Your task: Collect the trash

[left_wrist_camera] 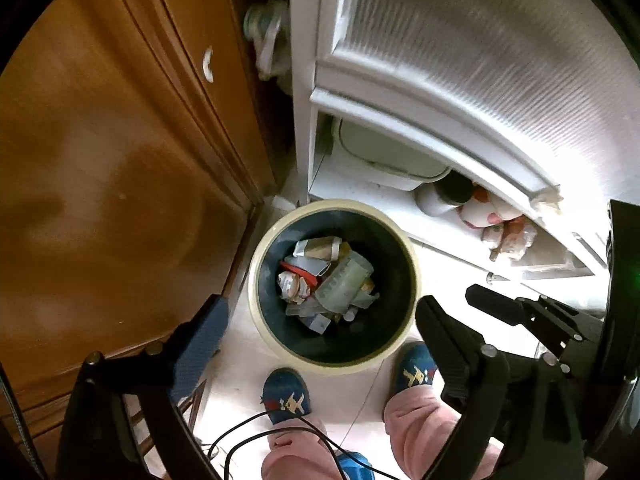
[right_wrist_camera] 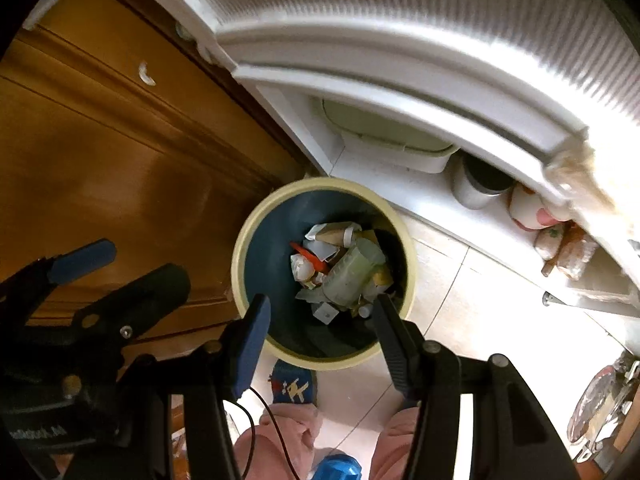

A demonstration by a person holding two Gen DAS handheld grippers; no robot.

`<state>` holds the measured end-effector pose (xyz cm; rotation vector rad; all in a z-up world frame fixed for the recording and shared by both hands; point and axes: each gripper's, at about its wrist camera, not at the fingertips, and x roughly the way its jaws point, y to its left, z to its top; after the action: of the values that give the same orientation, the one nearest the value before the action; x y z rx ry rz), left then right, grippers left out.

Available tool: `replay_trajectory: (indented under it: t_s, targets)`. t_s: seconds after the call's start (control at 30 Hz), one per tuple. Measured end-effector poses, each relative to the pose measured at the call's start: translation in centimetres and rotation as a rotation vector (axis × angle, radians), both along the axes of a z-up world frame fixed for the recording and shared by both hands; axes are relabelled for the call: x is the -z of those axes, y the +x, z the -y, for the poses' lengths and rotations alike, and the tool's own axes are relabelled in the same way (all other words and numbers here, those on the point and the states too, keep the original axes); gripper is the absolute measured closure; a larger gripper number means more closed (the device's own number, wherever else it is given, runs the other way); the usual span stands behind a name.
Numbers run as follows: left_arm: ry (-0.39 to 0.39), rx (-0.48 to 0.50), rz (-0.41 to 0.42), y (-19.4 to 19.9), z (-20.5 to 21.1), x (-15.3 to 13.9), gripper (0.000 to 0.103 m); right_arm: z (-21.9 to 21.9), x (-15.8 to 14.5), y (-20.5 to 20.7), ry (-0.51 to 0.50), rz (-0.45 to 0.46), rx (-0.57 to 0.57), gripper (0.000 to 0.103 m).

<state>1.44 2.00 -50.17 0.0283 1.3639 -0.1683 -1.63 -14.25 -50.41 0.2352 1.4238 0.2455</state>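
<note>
Floor [left_wrist_camera: 352,396]: pale tiles under you, bare just below your jaws.
Bin [left_wrist_camera: 334,362]: round, cream rim, dark inside – it stands on the tiles ahead of both pairs of jaws, between the left pair in the left wrist view.
Slippers [left_wrist_camera: 286,396]: your two blue ones, flat on the tiles, just short of the bin's near rim.
Cabinet [left_wrist_camera: 100,160]: brown wood, meeting the floor left of the left jaws.
White unit [right_wrist_camera: 420,208]: beyond the bin, its low ledge carrying a pale lidded box [right_wrist_camera: 384,136] and a grey cylinder [right_wrist_camera: 476,190].
</note>
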Motion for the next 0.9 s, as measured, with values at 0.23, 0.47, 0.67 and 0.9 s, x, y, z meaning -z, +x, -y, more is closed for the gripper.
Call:
replay_trajectory:
  t_s: [0.23, 0.47, 0.67, 0.9]
  targets:
    - [0.01, -0.003, 0.025, -0.8, -0.3, -4.4, 0.001, 0.7, -3.5, -0.9, -0.007, 0.013, 0.034, 0.049]
    - [0.014, 0.011, 0.058, -1.9, -0.3, -10.6, 0.001, 1.5, -9.2, -1.9, -0.018, 0.038, 0.046, 0.049]
    - [-0.005, 0.023, 0.08, -2.8, 0.0, -16.9, 0.001, 2.7, -15.2, -2.9, -0.01, 0.074, 0.057, 0.049]
    - [-0.023, 0.057, 0.17, -3.8, 0.0, -26.9, 0.001, 3.4, -23.9, -3.7, 0.021, 0.161, 0.073, 0.049]
